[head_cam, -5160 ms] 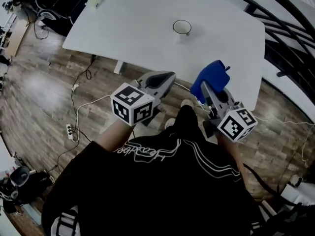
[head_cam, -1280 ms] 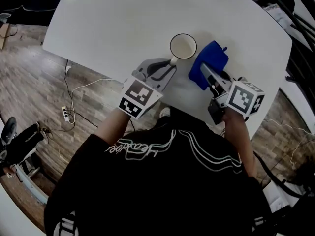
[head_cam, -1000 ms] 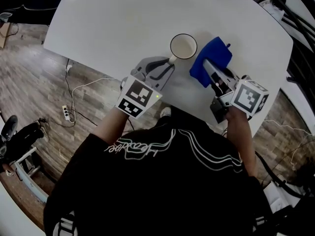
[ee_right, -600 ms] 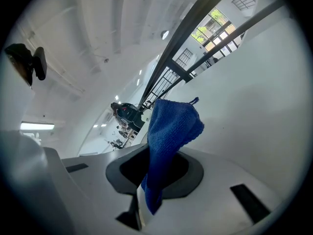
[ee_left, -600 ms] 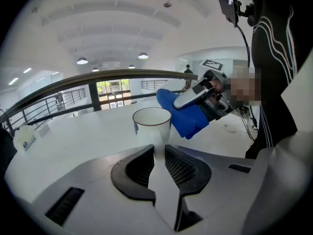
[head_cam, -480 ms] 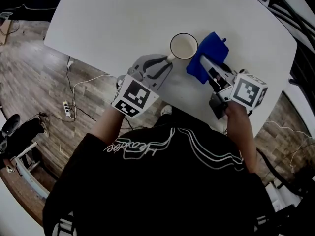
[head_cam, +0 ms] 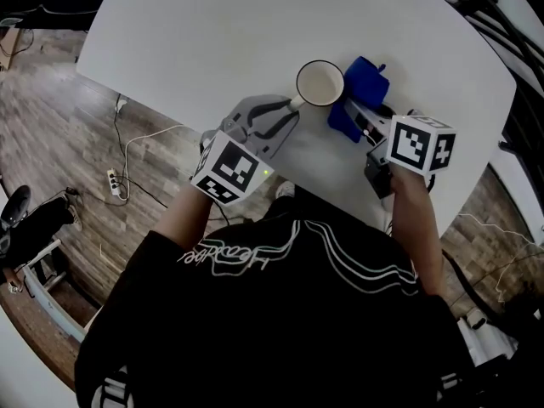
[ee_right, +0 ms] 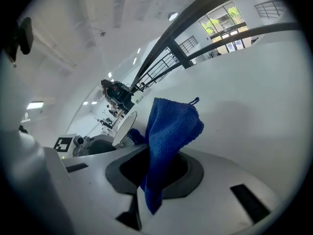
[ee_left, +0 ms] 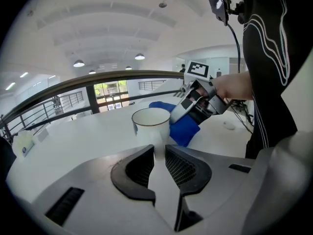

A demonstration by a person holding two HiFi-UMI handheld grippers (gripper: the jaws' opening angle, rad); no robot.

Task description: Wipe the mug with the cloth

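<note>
The mug [head_cam: 320,83] stands on the white bench [head_cam: 212,32] — the left gripper [head_cam: 291,109] has its fingers clamped on its handle. The right gripper [head_cam: 355,114] has its fingers pinched on the blue cloth [head_cam: 364,78], bunched against the mug's side.

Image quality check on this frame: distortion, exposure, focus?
Head view: the table edges bow outward, its white top is nearly blown out, and the mug rim is still crisp. Left gripper view: strong fisheye with black corners, the railing is bent into an arc, and the mug is sharp. Right gripper view: same dark corners, bright windows, and the cloth weave is sharp.
</note>
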